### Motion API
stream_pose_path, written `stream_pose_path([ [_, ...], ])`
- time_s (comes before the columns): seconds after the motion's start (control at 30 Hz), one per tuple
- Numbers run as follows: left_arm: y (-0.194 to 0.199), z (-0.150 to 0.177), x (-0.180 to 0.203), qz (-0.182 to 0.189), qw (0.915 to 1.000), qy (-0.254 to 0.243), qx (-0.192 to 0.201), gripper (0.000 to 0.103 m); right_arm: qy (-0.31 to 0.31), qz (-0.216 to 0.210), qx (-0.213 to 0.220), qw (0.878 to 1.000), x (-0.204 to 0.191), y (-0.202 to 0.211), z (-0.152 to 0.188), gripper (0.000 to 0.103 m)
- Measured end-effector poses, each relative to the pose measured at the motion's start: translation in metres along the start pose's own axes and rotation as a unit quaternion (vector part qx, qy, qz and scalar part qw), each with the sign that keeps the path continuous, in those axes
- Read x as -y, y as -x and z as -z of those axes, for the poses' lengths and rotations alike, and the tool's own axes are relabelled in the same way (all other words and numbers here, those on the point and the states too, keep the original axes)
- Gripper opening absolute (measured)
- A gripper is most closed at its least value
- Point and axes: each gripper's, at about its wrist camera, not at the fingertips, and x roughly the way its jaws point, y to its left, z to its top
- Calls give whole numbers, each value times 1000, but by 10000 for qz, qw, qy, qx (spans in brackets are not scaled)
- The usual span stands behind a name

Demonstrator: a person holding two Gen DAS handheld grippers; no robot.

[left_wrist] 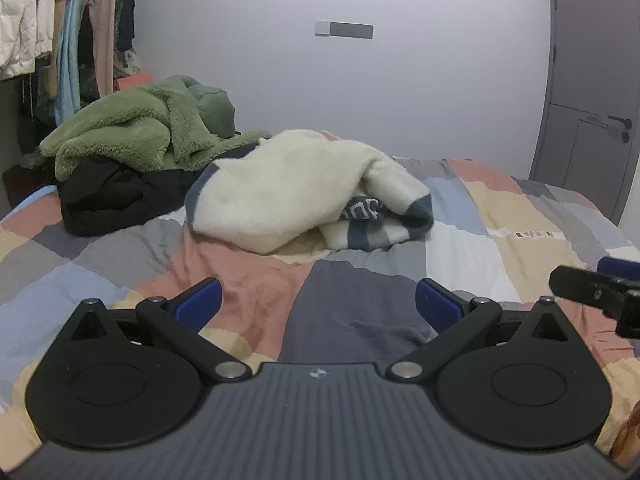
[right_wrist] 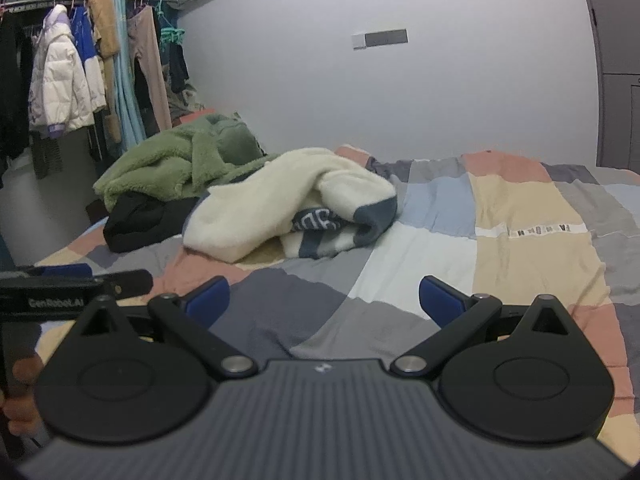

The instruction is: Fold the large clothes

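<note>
patchwork bedcover [left_wrist: 500, 208], grey door [left_wrist: 592, 80], hanging coats [right_wrist: 60, 80], wall switch [right_wrist: 380, 38]

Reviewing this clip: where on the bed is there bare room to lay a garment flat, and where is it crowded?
Free: the patchwork quilt right of the cream fleece, toward the door, and the near strip between the fleece and the open left gripper and right gripper. Crowded: the far left corner, where the green fleece lies over a black garment.
</note>
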Motion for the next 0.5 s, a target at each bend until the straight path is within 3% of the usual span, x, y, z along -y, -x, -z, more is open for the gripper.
stream_pose_path([
  [0.13, -9, -7, -1, -43, 9998, -175, 59, 103, 86, 57, 99, 9999, -2, 0, -7, 103],
  [0.37, -36, -37, -16, 53, 9999, 76, 56, 103, 48, 77, 70, 9999, -2, -15, -35, 103],
  [0.5, -67, -48, -28, 227, 9991, 293, -223, 103, 14, 38, -16, 10000, 1, -32, -53, 103],
])
